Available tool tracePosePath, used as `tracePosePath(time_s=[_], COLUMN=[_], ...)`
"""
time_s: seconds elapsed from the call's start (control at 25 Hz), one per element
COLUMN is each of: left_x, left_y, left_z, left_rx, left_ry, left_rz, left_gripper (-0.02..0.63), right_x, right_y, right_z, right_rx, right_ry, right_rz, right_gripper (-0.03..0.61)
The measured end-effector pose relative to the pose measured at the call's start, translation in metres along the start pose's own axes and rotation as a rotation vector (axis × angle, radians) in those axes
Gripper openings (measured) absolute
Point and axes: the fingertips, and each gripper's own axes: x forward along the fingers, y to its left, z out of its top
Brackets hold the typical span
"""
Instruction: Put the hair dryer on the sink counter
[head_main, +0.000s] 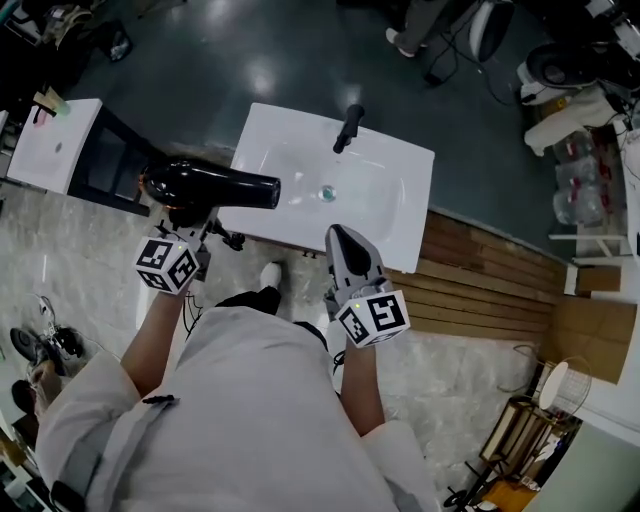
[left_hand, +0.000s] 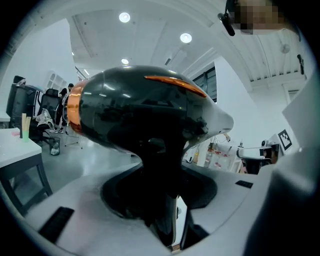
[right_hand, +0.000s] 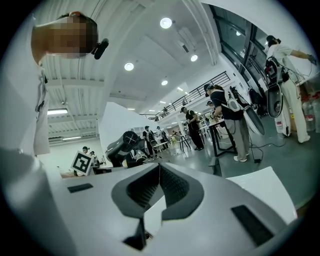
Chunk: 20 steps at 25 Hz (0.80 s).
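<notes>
The left claw (left_hand: 161, 192) clamps a glossy black, copper-banded hair dryer (head_main: 212, 187). The right claw (right_hand: 159, 172) is closed and empty beside the smooth white sink desk (head_main: 398, 210).

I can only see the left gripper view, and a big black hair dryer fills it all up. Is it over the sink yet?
Observer: Not quite. In the head view the hair dryer hangs at the sink's left edge, with only its nozzle over the white top.
Operator: What's my other gripper doing?
Observer: The right gripper holds nothing. Its jaws are shut, over the sink's near edge.
Operator: Is anything on the sink?
Observer: A black faucet stands at its far edge.
</notes>
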Motion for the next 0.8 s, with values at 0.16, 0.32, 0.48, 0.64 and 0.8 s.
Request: tracePosePath(time_s=[0.16, 0.32, 0.48, 0.64, 0.8], left_x=[0.023, 0.048, 0.070, 0.093, 0.115], left_y=[0.014, 0.017, 0.019, 0.020, 0.018], left_z=[-0.005, -0.013, -0.020, -0.025, -0.032], left_rx=[-0.020, -0.045, -0.066, -0.082, -0.098], left_ry=[0.028, 0.054, 0.072, 0.097, 0.117], left_rz=[-0.025, -0.057, -0.089, -0.111, -0.116], left_gripper=[0.170, 0.170, 0.170, 0.170, 0.170], right_x=[0.024, 0.041, 0.054, 0.063, 0.068], right_y=[-0.006, -0.014, -0.020, -0.025, -0.031], right_z=[0.003, 0.002, 0.000, -0.001, -0.007], right_rx=[-0.001, 0.007, 0.009, 0.021, 0.032], right_ry=[0.007, 0.013, 0.018, 0.021, 0.037], right_rz=[-0.018, -0.037, -0.056, -0.071, -0.070], right_gripper=[0.008, 0.008, 0.008, 0.008, 0.008])
